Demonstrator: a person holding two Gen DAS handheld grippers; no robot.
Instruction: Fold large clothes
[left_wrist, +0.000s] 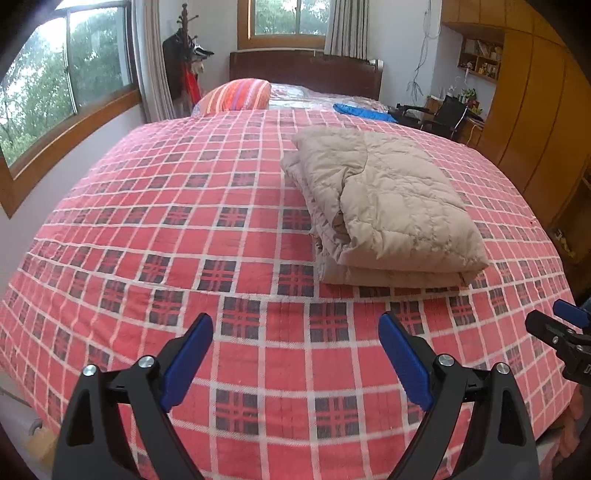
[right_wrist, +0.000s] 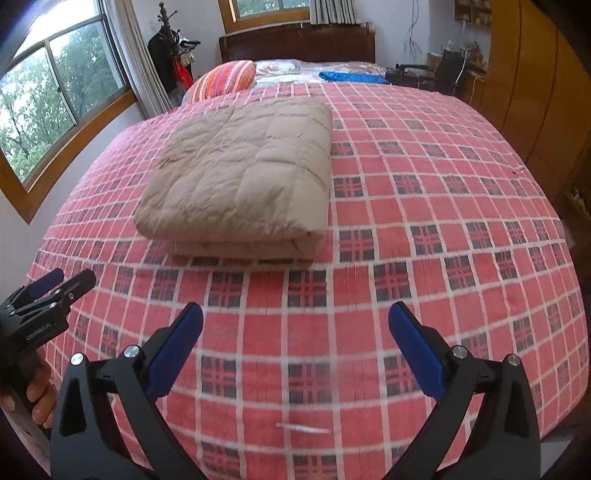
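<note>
In the left wrist view the right gripper (left_wrist: 570, 325) was cut by the picture's edge, so its opening could not be judged there. The small items on the wall shelf (left_wrist: 480, 59) were too small to identify. In the right wrist view the near part of the bedspread (right_wrist: 306, 373) was blurred, and the hand (right_wrist: 38, 400) at the edge was mostly cut off.

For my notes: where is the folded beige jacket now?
The folded beige quilted jacket lies on the red plaid bedspread, right of centre in the left wrist view.
</note>
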